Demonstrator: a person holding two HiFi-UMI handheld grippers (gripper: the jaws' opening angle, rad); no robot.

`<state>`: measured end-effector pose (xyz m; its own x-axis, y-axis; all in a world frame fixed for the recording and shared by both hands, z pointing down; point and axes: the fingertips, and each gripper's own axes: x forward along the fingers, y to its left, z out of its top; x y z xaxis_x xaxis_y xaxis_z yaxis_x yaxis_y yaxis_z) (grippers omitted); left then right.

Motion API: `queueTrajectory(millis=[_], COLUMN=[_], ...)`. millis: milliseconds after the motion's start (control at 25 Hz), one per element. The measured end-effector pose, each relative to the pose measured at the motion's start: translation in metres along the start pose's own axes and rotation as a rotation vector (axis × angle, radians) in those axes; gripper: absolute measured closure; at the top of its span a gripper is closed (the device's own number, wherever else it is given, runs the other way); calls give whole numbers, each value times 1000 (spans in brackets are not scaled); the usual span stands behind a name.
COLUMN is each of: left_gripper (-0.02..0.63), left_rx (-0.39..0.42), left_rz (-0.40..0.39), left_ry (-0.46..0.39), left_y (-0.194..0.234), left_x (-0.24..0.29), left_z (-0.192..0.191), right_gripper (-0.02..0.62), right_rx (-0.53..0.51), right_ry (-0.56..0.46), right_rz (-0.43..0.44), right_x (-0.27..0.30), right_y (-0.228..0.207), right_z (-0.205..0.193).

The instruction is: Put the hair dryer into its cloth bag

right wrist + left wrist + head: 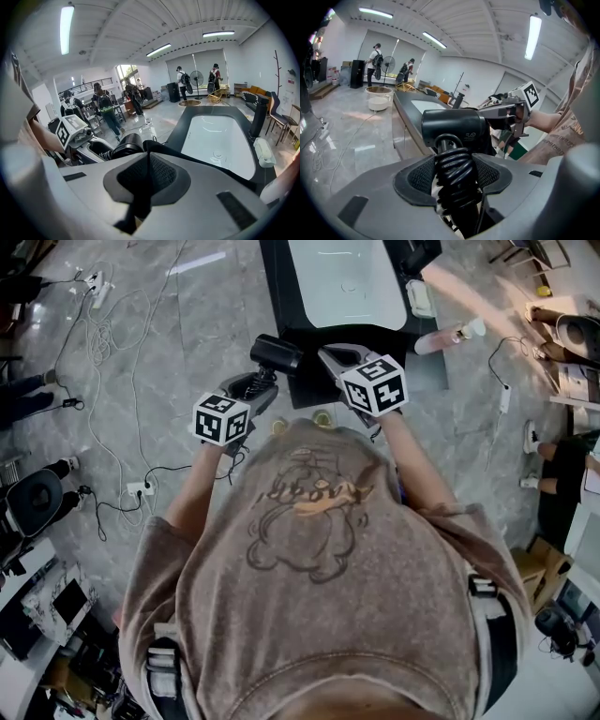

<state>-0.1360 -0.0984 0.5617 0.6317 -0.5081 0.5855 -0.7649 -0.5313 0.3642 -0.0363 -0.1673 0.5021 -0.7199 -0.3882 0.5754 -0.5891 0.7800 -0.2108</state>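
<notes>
So the left gripper (454,174) has its jaws clenched round the handle of the hair dryer (452,127), right over the coiled black cord (457,159) wound on it. The barrel sticks out just past the jaw tips. The right gripper (147,174) has its jaws pinched tight on a thin fold of the black cloth bag (161,148), and the rest of the cloth bunches up just ahead of them. The dryer's barrel sits right beside that cloth, to the left of the right jaws. Can't tell if its nose is in the bag's mouth. The dark worktop (278,306) with its white basin (347,282) is further ahead of both pairs of jaws
</notes>
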Motion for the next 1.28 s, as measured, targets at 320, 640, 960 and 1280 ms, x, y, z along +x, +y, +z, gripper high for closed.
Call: queueTrajectory(millis=[320,640,960,1280], left_gripper=[351,351,351,351], left_rx=[82,147,244,417], left_rz=[-75,-117,-166,-234], left_ry=[104,175,249,357], left_y=[-4,-7,-12,-23], left_x=[14,26,40,57], left_z=[-5,-8,-2,1], right_gripper=[580,580,580,580], right_rx=[-14,-11,-12,-23], right_ry=[7,2,-3,4], right_rz=[33,38,55,105], right_x=[0,-4,-8,-7], right_y=[10,11,13,25], right_z=[-3,-4,-3,-7])
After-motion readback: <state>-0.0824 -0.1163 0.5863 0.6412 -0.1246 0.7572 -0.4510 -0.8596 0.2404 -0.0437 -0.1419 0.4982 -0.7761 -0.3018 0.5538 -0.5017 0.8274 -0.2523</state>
